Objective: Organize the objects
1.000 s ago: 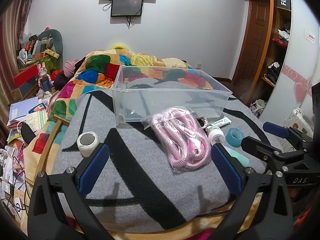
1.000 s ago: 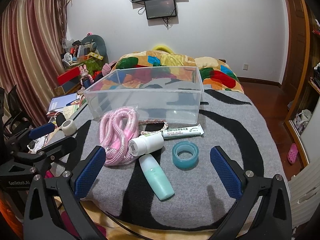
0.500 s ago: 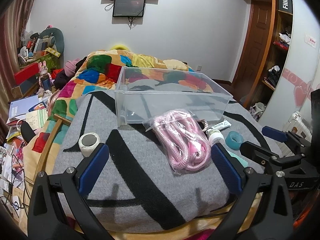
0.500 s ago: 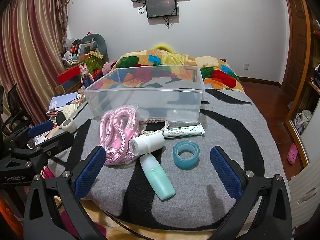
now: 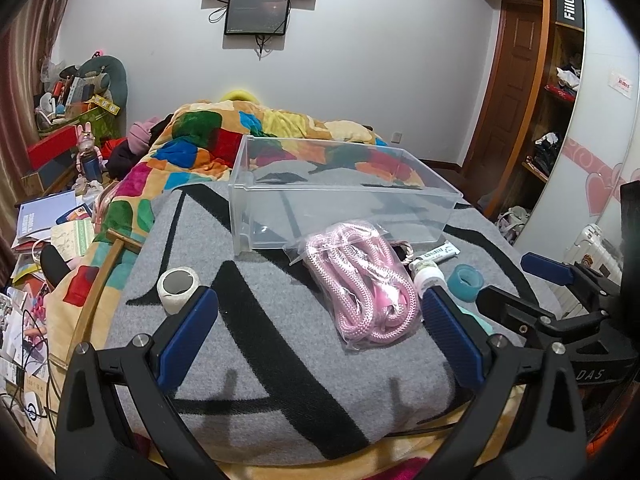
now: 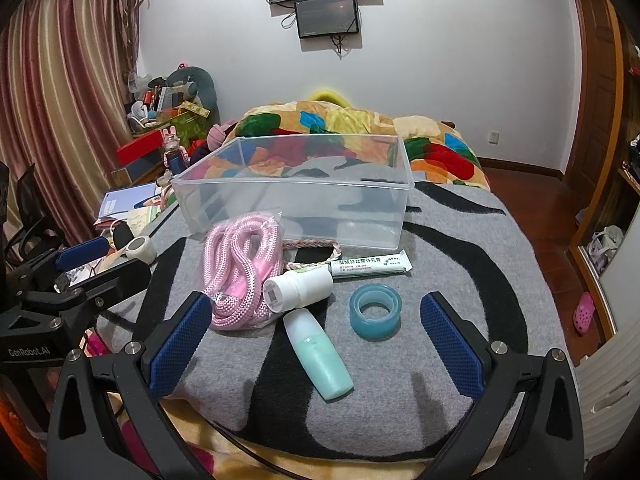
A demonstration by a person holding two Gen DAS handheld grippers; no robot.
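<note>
Both claws gape wide and hold nothing: left claw [image 5: 318, 336] low over the near edge of the bed, right claw [image 6: 316, 338] likewise, just to its right. Bed [image 6: 460, 264] covered by a grey blanket with black bands; a patchwork quilt [image 6: 352, 124] bunched at the far end. Clear plastic bin [image 6: 296, 196] sits mid-bed on the blanket, open top, nothing visible inside. Bagged coil of pink rope [image 6: 240, 272] lies just in front of the bin, toward its left corner. A braided cord [image 6: 316, 246] runs along the bin's front wall. Mint-green bottle [image 6: 318, 354] lies on its side nearest the right claw, its top close to a white bottle [image 6: 298, 290], which also lies flat against the rope bag. White tube [image 6: 370, 265] with green print rests between the bin and a blue tape roll [image 6: 375, 311]. White tape roll [image 5: 178, 285] stands apart at the bed's left edge, beside the left claw's fingertip [image 5: 188, 340].
</note>
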